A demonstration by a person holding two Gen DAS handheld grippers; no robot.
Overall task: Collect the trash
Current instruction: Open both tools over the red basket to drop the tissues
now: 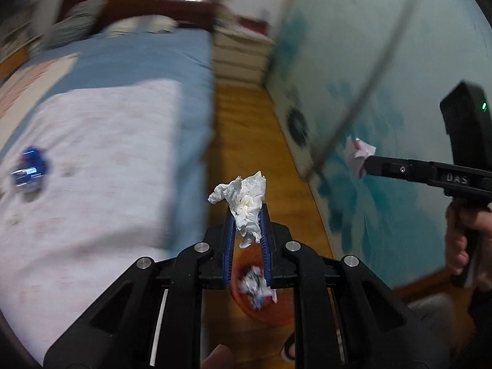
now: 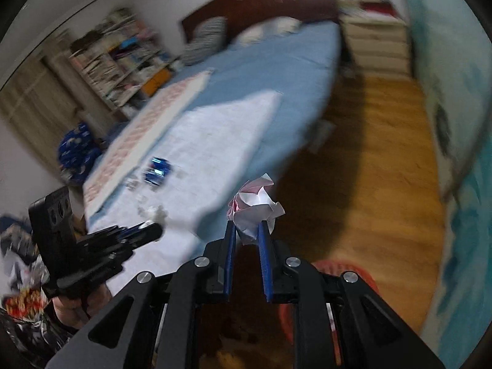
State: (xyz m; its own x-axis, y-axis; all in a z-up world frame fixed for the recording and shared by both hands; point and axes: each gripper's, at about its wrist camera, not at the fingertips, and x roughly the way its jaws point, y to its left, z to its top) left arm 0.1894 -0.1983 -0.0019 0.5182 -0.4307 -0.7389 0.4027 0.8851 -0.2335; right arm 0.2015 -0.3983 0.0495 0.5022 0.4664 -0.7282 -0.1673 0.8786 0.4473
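The left gripper (image 1: 247,215) pinches a crumpled white tissue (image 1: 244,204) above the orange bin (image 1: 267,310) (already holding scraps). The right gripper (image 2: 247,227) clamps a pink-white paper wad (image 2: 255,204) near the bed (image 2: 276,58); a blue wrapper (image 2: 158,170) lies on it.

A crumpled white tissue (image 1: 247,206) and a pink-white paper wad (image 2: 255,207) are pinched aloft; more scraps fill the orange bin (image 1: 267,310).

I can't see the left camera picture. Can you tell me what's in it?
The left gripper pinches a crumpled white tissue above an orange bin on the wooden floor. A bed is left; the right gripper holds pink paper.
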